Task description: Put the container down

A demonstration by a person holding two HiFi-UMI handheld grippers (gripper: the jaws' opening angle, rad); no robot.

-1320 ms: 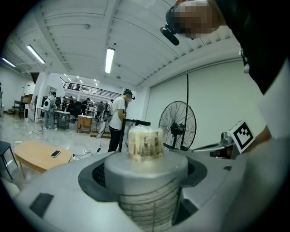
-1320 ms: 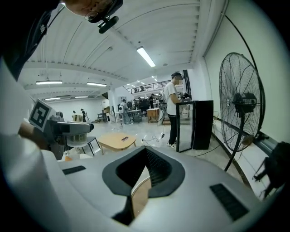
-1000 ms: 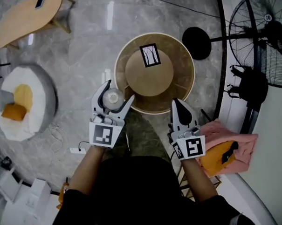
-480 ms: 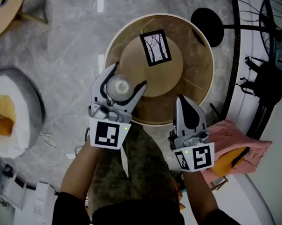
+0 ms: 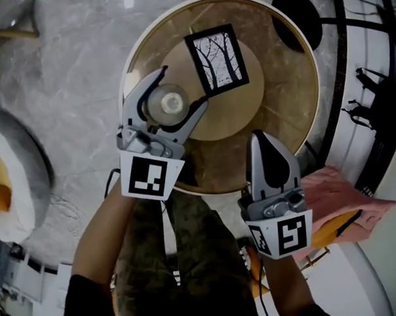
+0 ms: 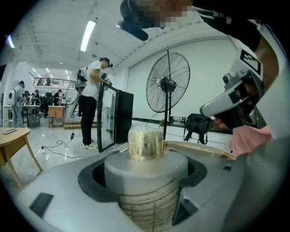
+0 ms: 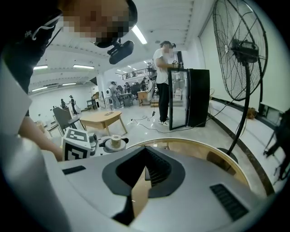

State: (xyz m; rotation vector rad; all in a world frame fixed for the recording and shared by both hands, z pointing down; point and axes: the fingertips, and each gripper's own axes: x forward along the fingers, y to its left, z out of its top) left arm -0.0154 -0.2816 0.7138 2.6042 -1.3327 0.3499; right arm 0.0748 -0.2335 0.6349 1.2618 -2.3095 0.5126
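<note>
Head view: the left forearm reaches toward 12 o'clock, and the left tool [image 5: 182, 88] grasps the container [image 5: 168, 104] over the 9 o'clock side of the round table [image 5: 286, 85]. The right tool [image 5: 263, 139] is clenched and empty near the 5 o'clock rim.

Left gripper view: the container stands upright between the jaws, long axis vertical, lid up.

Right gripper view: the jaws meet with nothing between them.

The container [image 5: 168, 103] stood upright between the left gripper's [image 5: 182, 88] wide-set jaws, clamped on both sides. It had a ribbed translucent body, a broad grey lid [image 6: 146, 168] and a clear top piece showing pale yellowish contents. It was left of and ahead of the right gripper [image 5: 262, 137], well apart.
</note>
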